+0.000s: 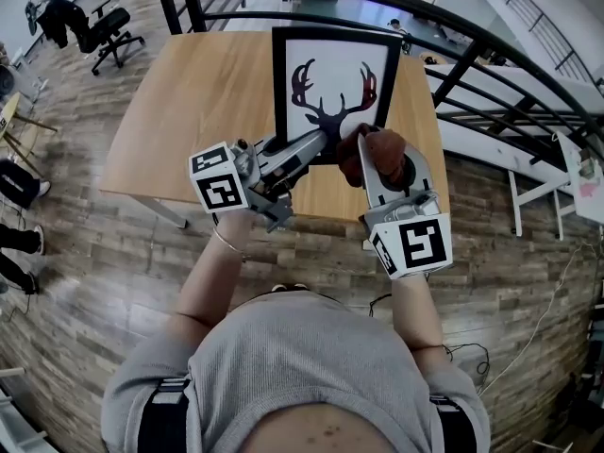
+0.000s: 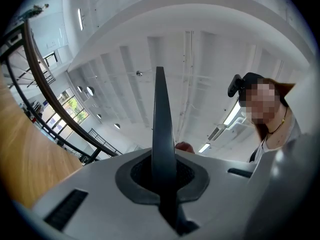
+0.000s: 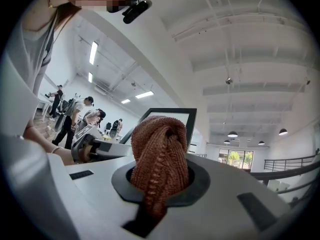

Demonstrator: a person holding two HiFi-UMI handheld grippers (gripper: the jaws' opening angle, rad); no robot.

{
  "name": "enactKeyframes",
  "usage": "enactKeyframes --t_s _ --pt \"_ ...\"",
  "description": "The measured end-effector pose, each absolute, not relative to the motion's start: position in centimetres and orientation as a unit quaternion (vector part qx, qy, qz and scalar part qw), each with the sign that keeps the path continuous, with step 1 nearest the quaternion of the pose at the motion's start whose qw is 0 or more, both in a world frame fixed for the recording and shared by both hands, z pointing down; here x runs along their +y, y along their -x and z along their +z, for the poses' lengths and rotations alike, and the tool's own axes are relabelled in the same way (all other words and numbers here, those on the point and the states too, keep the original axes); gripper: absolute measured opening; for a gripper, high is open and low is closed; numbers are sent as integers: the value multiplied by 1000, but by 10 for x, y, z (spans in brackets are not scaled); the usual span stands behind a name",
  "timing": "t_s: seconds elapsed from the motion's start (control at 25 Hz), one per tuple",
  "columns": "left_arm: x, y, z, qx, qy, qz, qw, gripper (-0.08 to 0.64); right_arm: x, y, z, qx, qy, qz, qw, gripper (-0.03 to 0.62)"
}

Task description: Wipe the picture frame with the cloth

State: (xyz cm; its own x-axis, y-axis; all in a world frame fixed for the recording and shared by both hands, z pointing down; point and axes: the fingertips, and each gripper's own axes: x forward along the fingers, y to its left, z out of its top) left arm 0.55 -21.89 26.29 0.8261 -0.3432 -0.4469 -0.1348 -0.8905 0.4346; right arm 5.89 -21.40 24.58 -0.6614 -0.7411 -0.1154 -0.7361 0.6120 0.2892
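While left gripper (image 1: 316, 142) clamps the lower edge of the picture frame (image 1: 332, 83), upright on table (image 1: 208, 111) at upper centre, right gripper (image 1: 385, 168) pinches bunched cloth (image 3: 160, 149) by its lower right. Wiping probably just starting; most of frame left.

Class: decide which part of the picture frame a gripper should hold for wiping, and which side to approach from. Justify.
Take the picture frame by its thin black lower border, approaching edge-on from the near side. It is a flat slab, so fingers straddle only an edge, as the left gripper does, leaving the face free for the cloth.
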Motion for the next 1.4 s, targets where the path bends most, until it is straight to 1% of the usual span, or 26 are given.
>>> enactKeyframes --t_s 0.6,0.8,0.96,1.04,1.24,1.4 --pt "-222 -4 270 -131 -930 -269 212 17 -203 -60 284 -909 -406 -92 12 46" --pt "-224 -6 271 -136 -929 -265 221 17 -203 -65 287 -916 -398 -50 -11 46" --pt "-226 -4 276 -144 -926 -263 231 17 -200 -68 289 -917 -398 -40 -13 46" --pt "-227 5 286 -148 -921 -264 246 17 -195 -65 288 -914 -402 -42 -20 46" --pt "-225 17 338 -156 -897 -257 323 17 -182 -65 290 -913 -406 -37 -33 46" --pt "-228 16 386 -170 -875 -247 379 17 -179 -71 290 -917 -393 -9 -63 46"
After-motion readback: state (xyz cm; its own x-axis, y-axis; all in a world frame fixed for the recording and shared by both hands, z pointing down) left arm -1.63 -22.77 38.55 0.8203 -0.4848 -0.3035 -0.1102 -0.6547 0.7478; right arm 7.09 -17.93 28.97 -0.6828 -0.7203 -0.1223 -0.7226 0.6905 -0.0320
